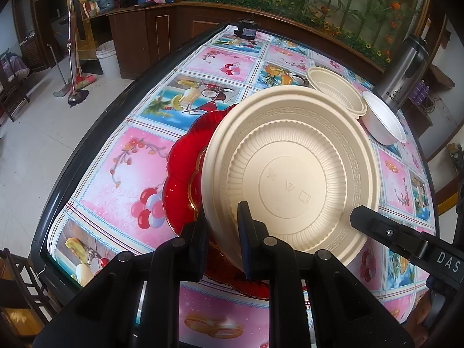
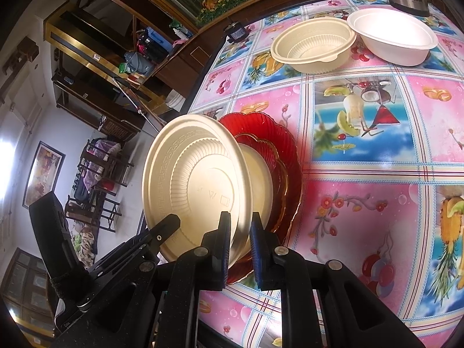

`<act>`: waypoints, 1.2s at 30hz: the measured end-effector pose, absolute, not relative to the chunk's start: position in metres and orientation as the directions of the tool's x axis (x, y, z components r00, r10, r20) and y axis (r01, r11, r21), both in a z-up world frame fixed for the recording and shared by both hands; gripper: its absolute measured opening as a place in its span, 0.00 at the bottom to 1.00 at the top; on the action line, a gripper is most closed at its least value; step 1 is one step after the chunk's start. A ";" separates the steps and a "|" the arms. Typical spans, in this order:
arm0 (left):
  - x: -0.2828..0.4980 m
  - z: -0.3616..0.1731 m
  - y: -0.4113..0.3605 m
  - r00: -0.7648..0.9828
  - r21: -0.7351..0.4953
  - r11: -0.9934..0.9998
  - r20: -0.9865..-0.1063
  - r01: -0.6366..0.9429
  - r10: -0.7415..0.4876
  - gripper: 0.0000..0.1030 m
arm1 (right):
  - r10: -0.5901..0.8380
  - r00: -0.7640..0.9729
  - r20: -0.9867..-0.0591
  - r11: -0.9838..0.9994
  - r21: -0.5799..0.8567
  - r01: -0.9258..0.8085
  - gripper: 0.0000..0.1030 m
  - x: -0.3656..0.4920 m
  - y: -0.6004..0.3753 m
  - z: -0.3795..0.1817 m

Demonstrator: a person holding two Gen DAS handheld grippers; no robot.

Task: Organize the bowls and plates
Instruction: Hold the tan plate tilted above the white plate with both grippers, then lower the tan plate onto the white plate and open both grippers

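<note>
Left gripper (image 1: 223, 229) is clamped on the near rim of a cream plate (image 1: 290, 171), one finger behind the rim and one on the ribbed face, w/ the plate tipped up on edge so its underside faces the cam. Right gripper (image 2: 240, 237) is pinching the same plate (image 2: 197, 185) at the rim too, a bit further round the edge, fingers close together on it. In the left view the right one shows as a black finger touching the plate's lower right edge.

Right behind/under the plate is a red glass dish (image 1: 185, 159) w/ a scalloped edge, lying on the table's fruit-print cloth (image 2: 362, 145). There's a gold-rimmed dish (image 2: 258, 174) nested inside the red one, its cream inside showing just behind the held plate.

Further back, well apart from the stack: a cream ribbed bowl (image 2: 313, 46) and a white bowl (image 2: 394, 37) just beside each other, both upright. Steel flask (image 1: 403, 72) stands behind them near the far table edge.
</note>
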State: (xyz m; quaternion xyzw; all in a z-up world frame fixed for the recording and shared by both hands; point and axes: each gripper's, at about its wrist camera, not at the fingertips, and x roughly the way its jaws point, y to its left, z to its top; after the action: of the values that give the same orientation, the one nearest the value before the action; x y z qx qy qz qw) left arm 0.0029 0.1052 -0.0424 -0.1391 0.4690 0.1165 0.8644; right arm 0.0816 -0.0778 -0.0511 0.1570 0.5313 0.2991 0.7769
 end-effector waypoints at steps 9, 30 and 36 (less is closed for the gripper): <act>0.002 -0.042 0.105 0.534 -0.129 0.934 -0.842 -0.334 0.075 0.16 | 0.632 0.257 -0.731 0.772 0.562 -0.299 0.14 0.082 -0.077 -0.052; 0.005 -0.040 0.110 0.533 -0.161 0.924 -0.844 -0.348 0.054 0.28 | 0.651 0.258 -0.714 0.758 0.590 -0.278 0.21 0.085 -0.079 -0.052; 0.001 -0.028 0.115 0.569 -0.201 0.911 -0.821 -0.360 0.043 0.56 | 0.665 0.285 -0.690 0.747 0.606 -0.274 0.41 0.084 -0.088 -0.042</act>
State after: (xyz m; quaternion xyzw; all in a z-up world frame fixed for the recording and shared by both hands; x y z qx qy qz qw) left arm 0.0010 0.1154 -0.0285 -0.1760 0.4495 0.1161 0.8680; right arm 0.0842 -0.0875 -0.0419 0.1891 0.5165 0.3016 0.7788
